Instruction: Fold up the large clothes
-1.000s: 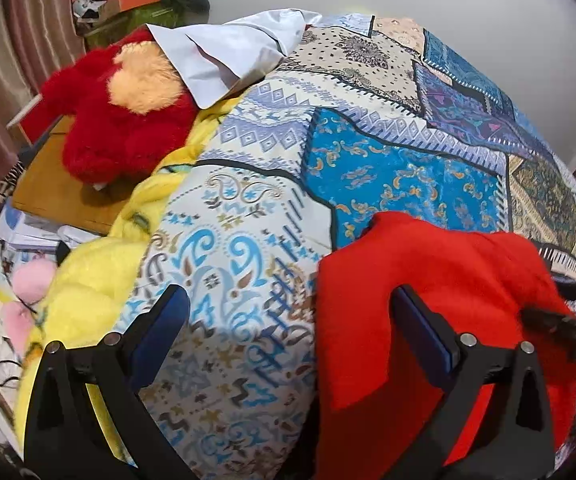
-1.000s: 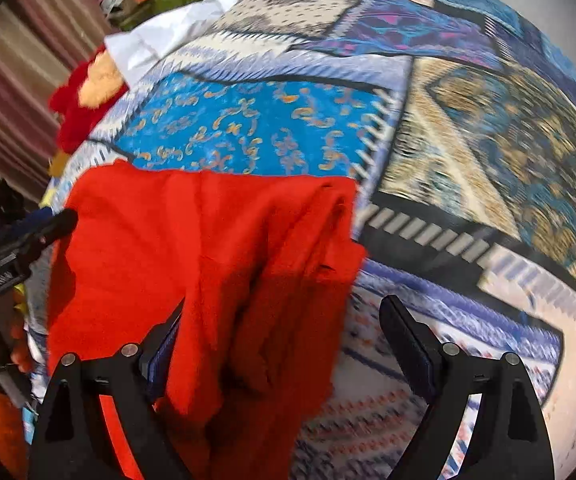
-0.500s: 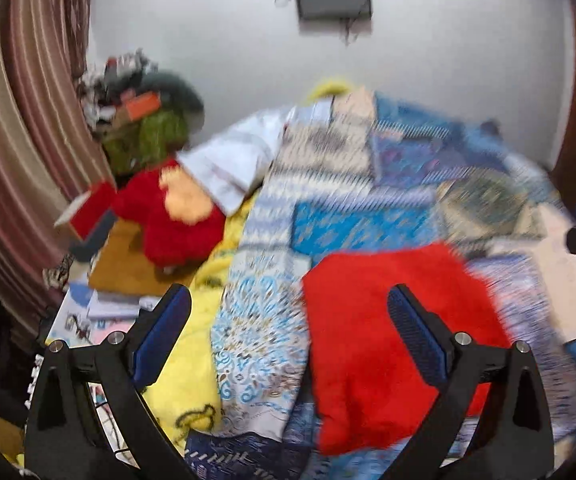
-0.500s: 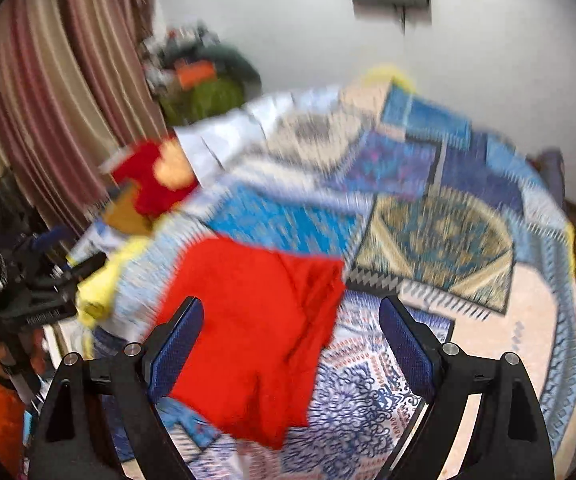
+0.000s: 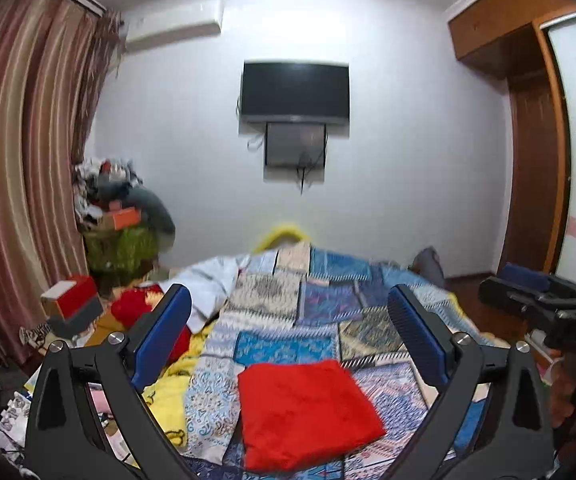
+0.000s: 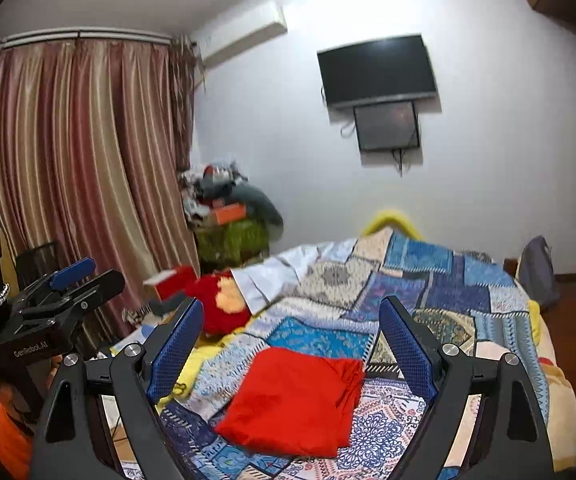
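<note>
Folded red garment (image 5: 307,412) lies flat below both wide-open, empty claws, left gripper (image 5: 288,340) and right gripper (image 6: 288,344).

A red garment (image 5: 307,412), folded into a flat rectangle, lies low in the frame's centre on the patchwork bedspread (image 5: 288,344).

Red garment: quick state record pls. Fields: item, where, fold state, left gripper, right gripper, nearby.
item: red garment
where: on the patchwork quilt, near its front edge
fold state: lies as a flat folded rectangle, loose corner at one side
left gripper: open, empty, clear of the cloth
right gripper: open, empty, clear of the cloth
nearby: red plush toy and white cloth at the quilt's left side
</note>
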`<state>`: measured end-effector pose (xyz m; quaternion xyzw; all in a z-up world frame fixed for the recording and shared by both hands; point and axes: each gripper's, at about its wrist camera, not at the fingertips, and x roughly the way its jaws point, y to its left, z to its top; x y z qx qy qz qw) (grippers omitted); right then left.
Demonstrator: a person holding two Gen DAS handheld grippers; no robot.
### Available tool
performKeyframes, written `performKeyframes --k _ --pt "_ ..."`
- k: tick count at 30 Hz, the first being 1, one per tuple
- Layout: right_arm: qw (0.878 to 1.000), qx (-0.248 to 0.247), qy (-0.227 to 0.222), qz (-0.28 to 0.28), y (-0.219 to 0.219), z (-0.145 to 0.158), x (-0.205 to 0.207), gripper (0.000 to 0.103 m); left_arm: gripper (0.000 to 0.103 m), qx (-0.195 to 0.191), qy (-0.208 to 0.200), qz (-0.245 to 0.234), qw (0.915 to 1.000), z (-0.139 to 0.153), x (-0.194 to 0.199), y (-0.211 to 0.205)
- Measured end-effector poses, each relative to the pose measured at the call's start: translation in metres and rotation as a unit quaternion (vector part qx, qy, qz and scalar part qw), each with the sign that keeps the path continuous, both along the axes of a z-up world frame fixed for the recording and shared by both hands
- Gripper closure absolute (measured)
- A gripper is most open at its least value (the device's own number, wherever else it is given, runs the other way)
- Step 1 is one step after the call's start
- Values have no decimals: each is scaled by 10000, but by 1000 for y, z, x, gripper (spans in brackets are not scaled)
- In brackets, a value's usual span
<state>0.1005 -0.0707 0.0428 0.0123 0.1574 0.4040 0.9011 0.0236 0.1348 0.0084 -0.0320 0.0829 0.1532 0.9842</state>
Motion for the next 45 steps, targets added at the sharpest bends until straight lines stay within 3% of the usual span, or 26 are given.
performKeyframes --k 4,10,45 --pt "9999 76 2 111 -9 -3 -25 14 3 -74 -179 -47 9998 -1 -18 -12" --pt "9995 -147 -141 -241 -14 -16 -48 14 3 -118 -65 -10 9999 -14 -28 -21" --pt "9992 -271 -66 -288 -9 -21 -49 14 1 -189 5 -2 9998 -27 -27 -23"
